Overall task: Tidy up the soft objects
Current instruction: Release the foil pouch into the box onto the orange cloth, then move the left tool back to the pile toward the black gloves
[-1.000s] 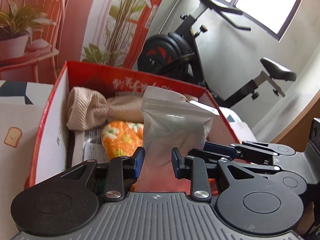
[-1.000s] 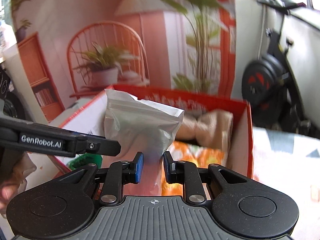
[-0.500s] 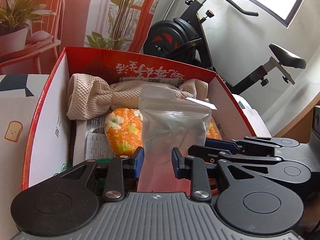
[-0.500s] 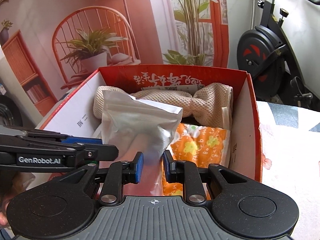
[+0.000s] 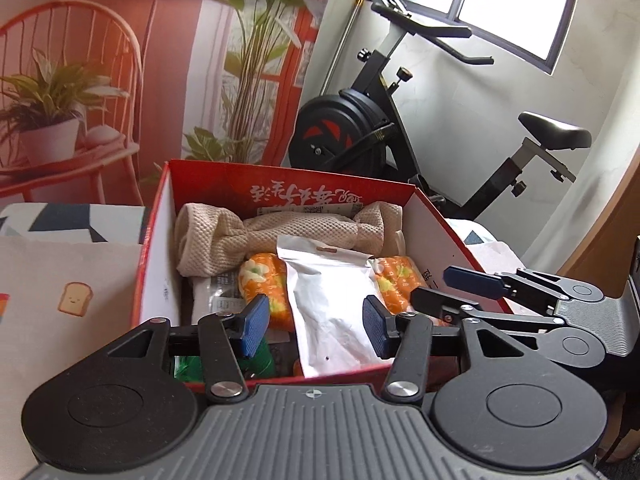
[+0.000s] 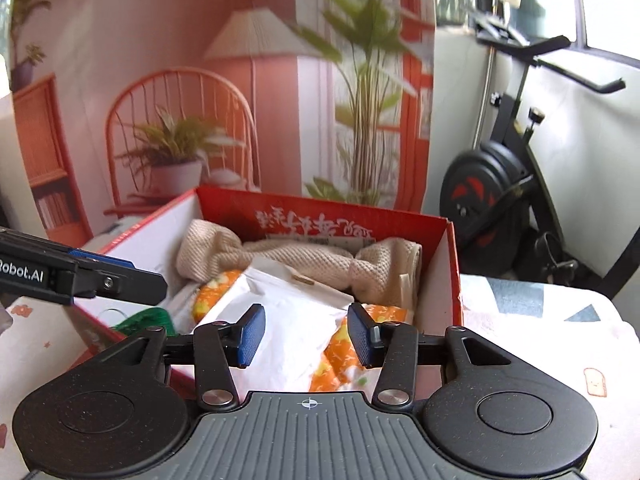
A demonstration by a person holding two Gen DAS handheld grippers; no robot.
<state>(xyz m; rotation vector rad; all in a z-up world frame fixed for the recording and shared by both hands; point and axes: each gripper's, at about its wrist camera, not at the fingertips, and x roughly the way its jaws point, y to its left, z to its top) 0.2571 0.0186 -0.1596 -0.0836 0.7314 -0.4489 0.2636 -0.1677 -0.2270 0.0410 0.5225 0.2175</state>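
Since a moment ago your silver pouch (image 5: 328,300) has dropped out of both grips and now lies flat in the red box (image 5: 158,248), on top of the orange flowered bundle (image 5: 262,280). Your left tongs (image 5: 316,330) and right tongs (image 6: 306,334) have both just been opening; each pair stands apart with the pouch lying below the gap, the pads touching nothing. Beyond the pouch, a beige knit roll (image 5: 280,232) lies along the far wall of the box. To the left of your left tongs something green (image 5: 188,368) sits low in the box, mostly cut off by the finger linkage. An exercise bike (image 5: 360,140) stands well behind the box, to the right. The printed desk (image 6: 540,320) cover spreads right of your right tongs.
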